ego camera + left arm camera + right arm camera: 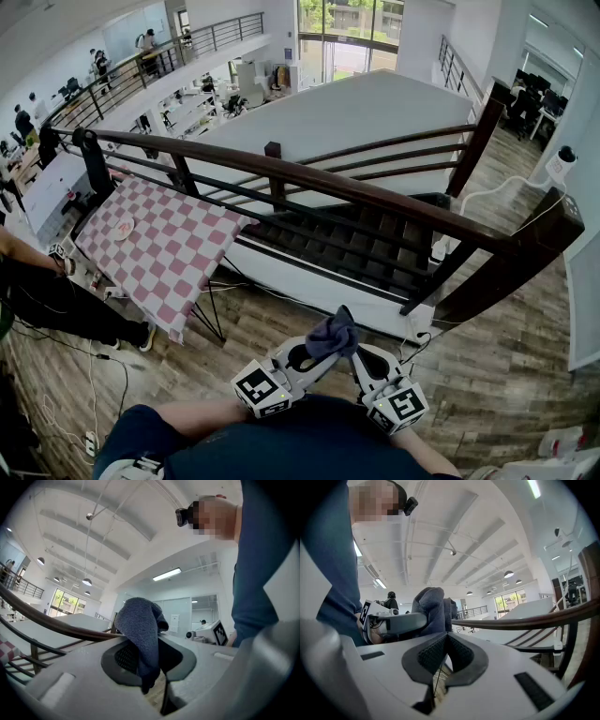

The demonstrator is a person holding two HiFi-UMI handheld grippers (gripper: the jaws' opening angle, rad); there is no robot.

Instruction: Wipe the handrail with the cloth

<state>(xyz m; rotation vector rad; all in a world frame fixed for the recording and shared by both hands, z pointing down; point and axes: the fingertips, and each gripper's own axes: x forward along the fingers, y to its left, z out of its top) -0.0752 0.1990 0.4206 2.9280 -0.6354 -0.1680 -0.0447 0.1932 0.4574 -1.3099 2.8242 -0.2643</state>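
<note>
Up close: left gripper [151,660] jaws are clamped on the cloth [140,627], pinching a fold low down. The rest bunches above the pads in a loose lump. Right gripper [445,641] jaws are brought together, pads meeting at the tip, nothing between them. The cloth shows just beyond it, in the other gripper's hold; whether the two touch, cannot tell.

Both grippers are held near the body at the near edge of the scene, tips close together. The cloth is well apart from the handrail [375,195], which crosses the middle ground from far left to a heavy post at the right, above a staircase [361,246]. A checked table [159,246] stands at the left by the rail. Wooden floor [487,375] lies between the person and the rail.

Handling, as judged:
- **Material:** dark blue-grey woven cloth, light and soft, with no stiffness; it droops and folds under its own weight.
- **Grip:** not fragile, and unlikely to slip against the ribbed pads.
- **Risk:** a one-fold pinch should do for carrying. A drag along the rounded wooden rail could tug it loose or leave only a small wad in contact.
- **Better hold, probably:** bite deeper into the bunch so a thick pad of fabric sits ahead of the jaw tips, and cloth rather than plastic meets the rail.

The rail looks smooth and rigid. Wiping not yet begun.
</note>
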